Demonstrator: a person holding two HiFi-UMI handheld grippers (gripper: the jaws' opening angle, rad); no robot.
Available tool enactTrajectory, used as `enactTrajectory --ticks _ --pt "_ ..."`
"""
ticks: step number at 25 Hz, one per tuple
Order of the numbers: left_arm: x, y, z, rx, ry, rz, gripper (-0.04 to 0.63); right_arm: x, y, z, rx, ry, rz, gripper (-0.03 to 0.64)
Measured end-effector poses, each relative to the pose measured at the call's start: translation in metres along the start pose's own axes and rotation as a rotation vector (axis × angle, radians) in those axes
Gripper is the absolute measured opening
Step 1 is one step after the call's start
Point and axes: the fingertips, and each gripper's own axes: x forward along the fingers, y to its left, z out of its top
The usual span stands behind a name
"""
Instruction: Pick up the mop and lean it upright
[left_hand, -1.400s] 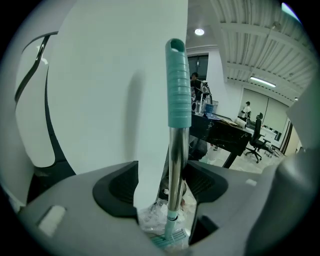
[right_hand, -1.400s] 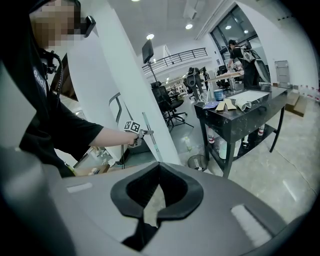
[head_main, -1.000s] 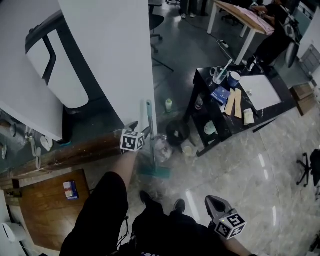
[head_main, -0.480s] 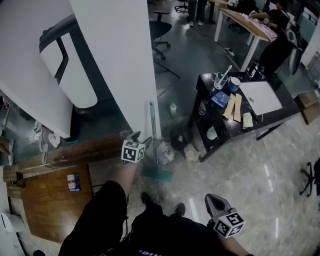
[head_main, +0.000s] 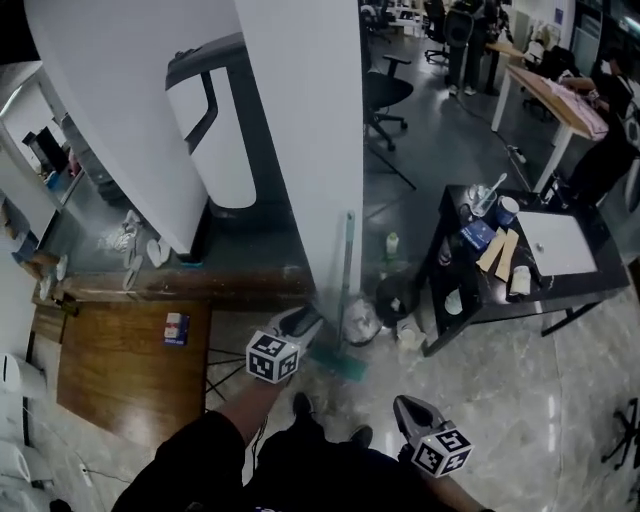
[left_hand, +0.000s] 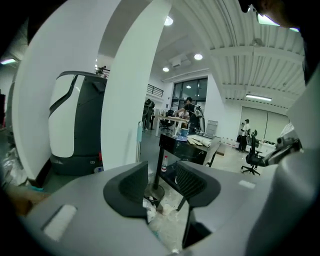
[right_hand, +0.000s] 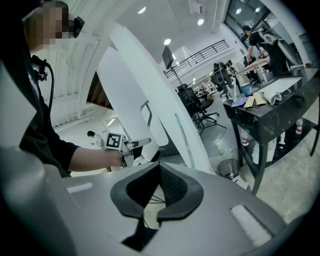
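Mop (head_main: 346, 275) stands on end against the corner of the white pillar (head_main: 300, 130); long axis close to upright, handle tip up along the pillar's edge, teal head (head_main: 347, 366) down on the floor.

Just right of the shaft: crumpled plastic bags (head_main: 360, 322), a dark round waste bin (head_main: 395, 297) and a small bottle (head_main: 392, 245); these crowd the foot of the mop. Beyond them a black table (head_main: 560, 290) loaded with cups and papers. Left of the pillar: a white and black machine (head_main: 215, 140); nearer, a wooden platform (head_main: 130, 360) whose edge ends short of the mop head.

Left gripper (left_hand: 162, 170): near the lower shaft on its left, apart from it; fingers spread and just been closing, nothing between them. Right gripper (right_hand: 160, 170): low and to the right, well apart from the mop; fingers pressed together, empty.

Open room: polished stone floor (head_main: 540, 400) to the right.
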Motion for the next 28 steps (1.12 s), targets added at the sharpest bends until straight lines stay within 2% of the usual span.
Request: enactTrajectory --ticks 5,9,18,23,28 --pt "-0.069 -0.034 0.003 -0.072 -0.08 0.017 0.164 0.017 0.034 -0.004 -0.05 0.033 0.112 0.005" --pt "-0.117 -0.055 0.008 -0.117 -0.151 0.024 0.126 0.02 0.051 -0.002 -0.084 0.034 0.146 0.005" --pt "-0.206 -0.081 0.003 -0.159 -0.256 0.01 0.022 0.018 0.106 -0.022 -0.132 0.023 0.14 0.005" --pt "-0.265 -0.091 -0.021 -0.166 -0.266 -0.032 0.02 0.006 0.158 -0.056 -0.139 0.01 0.121 0.005" --pt "-0.326 -0.109 -0.036 -0.124 -0.278 -0.084 0.02 -0.014 0.211 -0.101 -0.138 0.02 0.1 0.005"
